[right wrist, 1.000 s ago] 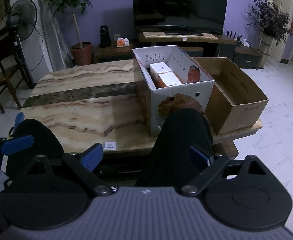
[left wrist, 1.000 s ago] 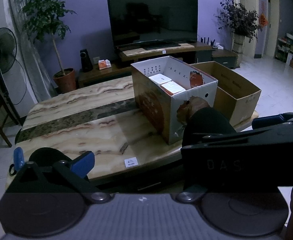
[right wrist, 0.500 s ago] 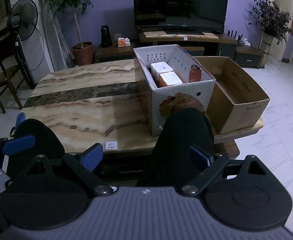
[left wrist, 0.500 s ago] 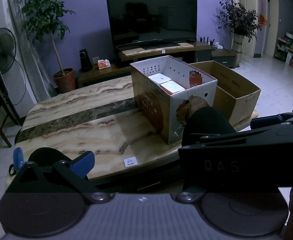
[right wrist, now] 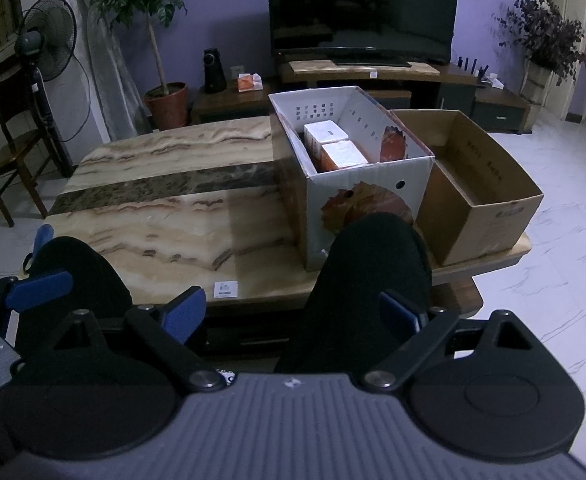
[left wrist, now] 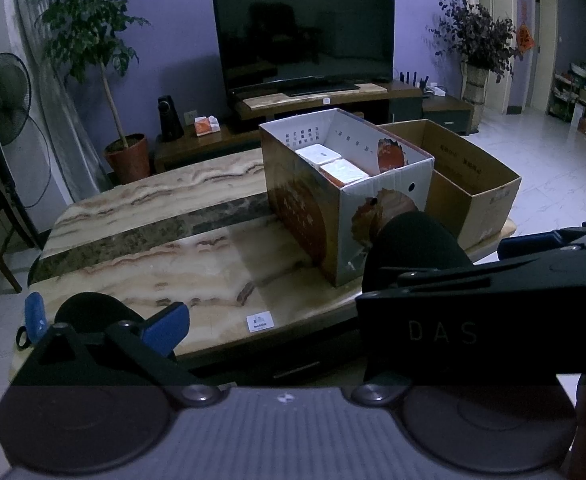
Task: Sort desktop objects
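Note:
On the marble table (left wrist: 153, 248) stands a white printed carton (left wrist: 385, 196), open at the top, holding two white-and-orange packages (left wrist: 319, 155) side by side. A brown cardboard box (left wrist: 489, 204) sits against its right side and looks empty. My left gripper (left wrist: 249, 280) hangs open before the table's front edge with nothing between its fingers. A black housing marked DAS (left wrist: 473, 320), part of the right gripper, crosses the left wrist view's right side. My right gripper (right wrist: 225, 276) is also open and empty, facing the carton (right wrist: 373, 184) and the brown box (right wrist: 489, 220).
A small white label (right wrist: 226, 289) lies near the table's front edge. Behind the table are a TV (right wrist: 363, 4) on a low stand, a potted plant (right wrist: 165, 96), a standing fan (right wrist: 47, 36) and a wooden chair (right wrist: 9, 140). White tiled floor (right wrist: 565, 240) lies to the right.
Almost nothing. Both views drift very slightly; the grippers stay open and the boxes have not moved.

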The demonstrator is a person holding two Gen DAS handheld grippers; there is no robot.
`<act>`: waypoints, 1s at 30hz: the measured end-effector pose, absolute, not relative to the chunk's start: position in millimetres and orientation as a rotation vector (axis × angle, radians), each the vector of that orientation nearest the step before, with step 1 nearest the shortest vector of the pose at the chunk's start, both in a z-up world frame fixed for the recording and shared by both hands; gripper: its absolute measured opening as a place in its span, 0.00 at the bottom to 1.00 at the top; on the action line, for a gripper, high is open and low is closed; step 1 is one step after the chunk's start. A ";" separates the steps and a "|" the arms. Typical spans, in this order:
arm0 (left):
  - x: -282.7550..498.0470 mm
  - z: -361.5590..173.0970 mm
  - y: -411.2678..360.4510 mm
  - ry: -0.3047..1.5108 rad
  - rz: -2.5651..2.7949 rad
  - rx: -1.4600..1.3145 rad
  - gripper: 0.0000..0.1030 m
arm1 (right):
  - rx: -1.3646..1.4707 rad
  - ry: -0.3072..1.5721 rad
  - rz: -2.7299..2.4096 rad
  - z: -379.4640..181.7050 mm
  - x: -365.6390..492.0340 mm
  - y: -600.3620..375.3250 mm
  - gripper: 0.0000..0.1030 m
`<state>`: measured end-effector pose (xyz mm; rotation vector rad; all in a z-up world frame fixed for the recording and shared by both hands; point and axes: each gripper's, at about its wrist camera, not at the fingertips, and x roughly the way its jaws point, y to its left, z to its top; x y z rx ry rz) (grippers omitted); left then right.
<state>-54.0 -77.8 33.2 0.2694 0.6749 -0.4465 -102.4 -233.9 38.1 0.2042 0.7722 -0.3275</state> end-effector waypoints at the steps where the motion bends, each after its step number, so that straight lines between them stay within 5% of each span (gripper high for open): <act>1: -54.0 33.2 -77.8 0.674 -0.446 0.269 0.99 | 0.205 0.771 -0.327 38.3 -102.7 -233.9 0.91; 30: -54.3 33.3 -78.9 0.682 -0.451 0.260 0.99 | 0.230 0.776 -0.312 36.6 -100.8 -234.1 0.91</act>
